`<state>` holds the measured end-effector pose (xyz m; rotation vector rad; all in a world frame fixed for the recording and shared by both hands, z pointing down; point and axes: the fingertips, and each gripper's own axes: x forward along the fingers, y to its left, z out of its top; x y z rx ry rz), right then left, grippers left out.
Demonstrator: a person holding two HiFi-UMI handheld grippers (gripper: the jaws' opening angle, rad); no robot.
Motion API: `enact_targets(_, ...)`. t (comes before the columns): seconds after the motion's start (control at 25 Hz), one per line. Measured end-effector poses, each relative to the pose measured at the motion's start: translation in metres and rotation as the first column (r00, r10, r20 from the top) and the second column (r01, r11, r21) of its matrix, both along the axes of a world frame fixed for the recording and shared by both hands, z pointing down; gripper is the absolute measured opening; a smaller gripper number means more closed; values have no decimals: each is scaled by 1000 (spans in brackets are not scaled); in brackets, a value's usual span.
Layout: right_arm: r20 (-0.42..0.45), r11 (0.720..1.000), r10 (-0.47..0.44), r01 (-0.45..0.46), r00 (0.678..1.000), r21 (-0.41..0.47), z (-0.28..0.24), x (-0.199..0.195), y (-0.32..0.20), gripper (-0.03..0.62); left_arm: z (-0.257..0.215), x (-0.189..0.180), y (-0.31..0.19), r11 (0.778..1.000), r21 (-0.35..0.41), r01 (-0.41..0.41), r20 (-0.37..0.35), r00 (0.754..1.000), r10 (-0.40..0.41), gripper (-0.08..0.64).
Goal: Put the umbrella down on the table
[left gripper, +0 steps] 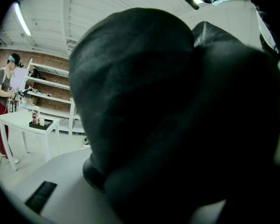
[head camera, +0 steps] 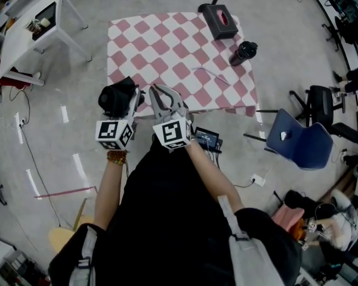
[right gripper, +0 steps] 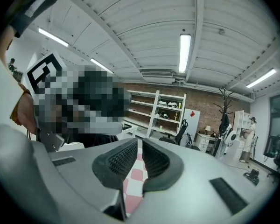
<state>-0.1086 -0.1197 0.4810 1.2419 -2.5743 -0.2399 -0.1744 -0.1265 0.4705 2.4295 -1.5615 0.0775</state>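
Black umbrella (head camera: pixel 116 98), pink-and-white checked tablecloth (head camera: pixel 179 58), blue chair (head camera: pixel 301 139), white side table (head camera: pixel 21 49), black box (head camera: pixel 219 20), grey floor (head camera: pixel 65 159)

Reaching the left forearm (head camera: pixel 109 186) and the right forearm (head camera: pixel 210 174) forward from the body, nearly parallel, holding the two grippers side by side and pointing a little below level. Clamping the left gripper (head camera: pixel 134 98) around a bundled black umbrella (head camera: pixel 116 98), jaws spread wide. Carrying the right gripper (head camera: pixel 163 96) empty, pads drawn close with only a narrow slit between them.
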Motion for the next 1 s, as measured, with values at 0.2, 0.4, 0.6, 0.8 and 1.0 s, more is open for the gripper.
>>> enact_targets(0.2, 5, 1000, -21, 21, 1000, -13, 4, 9, -25, 18, 18, 7, -29, 999, -35, 29, 37, 999, -28, 207)
enact_targets(0.4, 18, 999, -28, 29, 999, -26, 1, 19, -52, 18, 23, 19, -57, 998, -55, 36, 57, 998, -32, 207)
enact_targets(0.6, 47, 999, -25, 27, 999, -40, 2, 31, -73, 18, 29, 32, -79, 997, -70, 35, 68, 997, -30, 207)
enact_targets(0.8, 58, 998, -14, 17, 998, -56, 4, 43, -90, 18, 37, 42, -100, 995, -91, 28, 93, 995, -19, 207)
enact_targets(1.0, 78, 997, 4, 2, 997, -76, 8, 54, -105, 18, 56, 50, -118, 990, -142, 21, 122, 992, -4, 209)
